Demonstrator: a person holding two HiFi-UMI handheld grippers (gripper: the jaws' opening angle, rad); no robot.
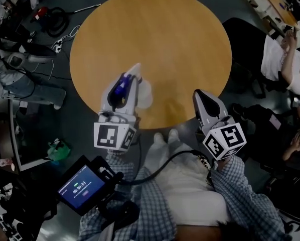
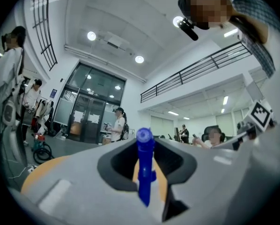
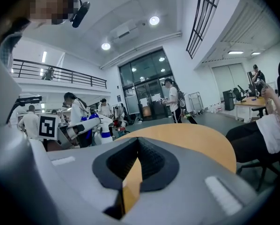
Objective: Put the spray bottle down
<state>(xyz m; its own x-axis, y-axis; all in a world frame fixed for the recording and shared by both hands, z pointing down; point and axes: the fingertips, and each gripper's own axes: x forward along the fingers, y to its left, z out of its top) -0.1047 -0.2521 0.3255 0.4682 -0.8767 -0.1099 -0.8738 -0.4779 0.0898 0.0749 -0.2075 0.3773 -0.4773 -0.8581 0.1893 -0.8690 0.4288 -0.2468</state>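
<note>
The spray bottle (image 1: 145,94) has a white body and a blue head. It hangs over the near edge of the round orange table (image 1: 155,34), and my left gripper (image 1: 130,78) is shut on it. In the left gripper view the bottle's blue head (image 2: 144,172) stands upright between the jaws of the left gripper (image 2: 147,170). My right gripper (image 1: 200,97) hovers at the table's near right edge with its jaws together and nothing in them. In the right gripper view, the right gripper (image 3: 135,168) shows only a thin slit, and the bottle (image 3: 102,132) appears off to the left.
A seated person (image 1: 285,59) and dark chairs stand to the right of the table. Cables and a dark hose (image 1: 54,21) lie on the floor at the upper left. A screen device (image 1: 82,187) sits at the lower left. Several people stand by glass doors (image 3: 147,95).
</note>
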